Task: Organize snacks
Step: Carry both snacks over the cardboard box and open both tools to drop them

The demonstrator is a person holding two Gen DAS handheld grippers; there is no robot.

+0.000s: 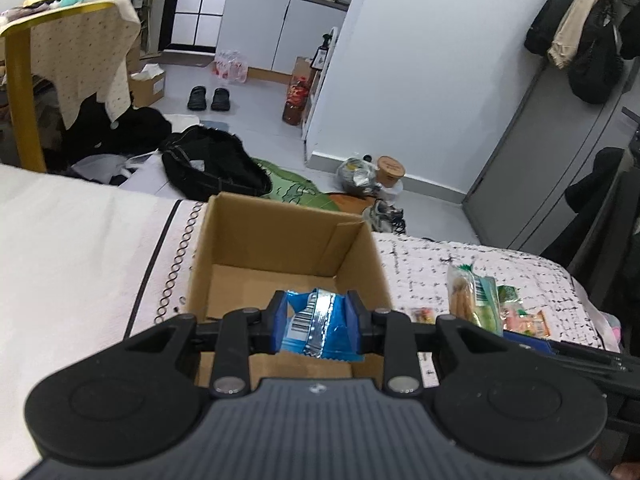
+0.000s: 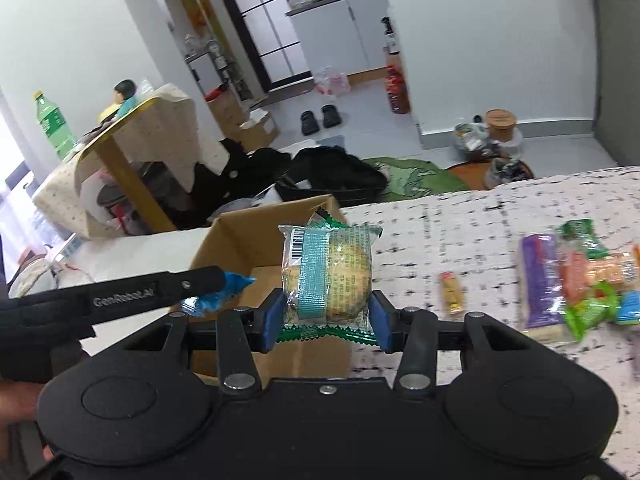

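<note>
An open cardboard box (image 1: 362, 256) stands on the bed, its inside bare where visible. My left gripper (image 1: 316, 322) is shut on a crumpled blue snack packet (image 1: 316, 326) and hangs over the box's near part. In the right wrist view my right gripper (image 2: 326, 314) is shut on a clear-wrapped round pastry with a teal band (image 2: 332, 272), held at the right edge of the cardboard box (image 2: 228, 240). The left gripper's finger (image 2: 160, 290) with the blue packet (image 2: 218, 292) reaches in from the left there.
Several loose snack packets (image 2: 576, 284) lie on the patterned bedspread (image 2: 480, 232) right of the box; the same pile of snacks (image 1: 488, 304) shows in the left wrist view. Beyond the bed the floor holds a black bag (image 1: 212, 164), shoes and boxes. A person's hand shows at the lower left.
</note>
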